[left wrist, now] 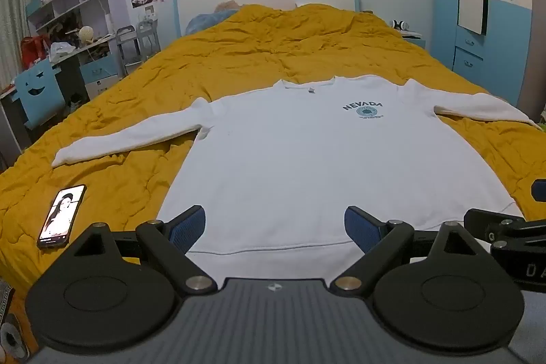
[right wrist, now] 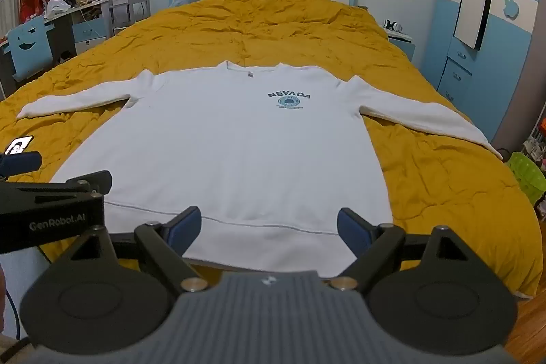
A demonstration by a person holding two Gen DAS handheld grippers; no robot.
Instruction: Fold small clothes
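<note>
Left wrist view: sweatshirt [left wrist: 307, 159] flat on bed [left wrist: 239, 57], hem at near edge, both grippers [left wrist: 274, 224] [right wrist: 269, 227] spread wide, empty.

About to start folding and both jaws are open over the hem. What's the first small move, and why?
Probably take the left gripper to the left sleeve and fold it across the sweatshirt. The sweatshirt lies flat, both sleeves spread wide, nothing held; the phone sits close by, so lift clear of it.
</note>
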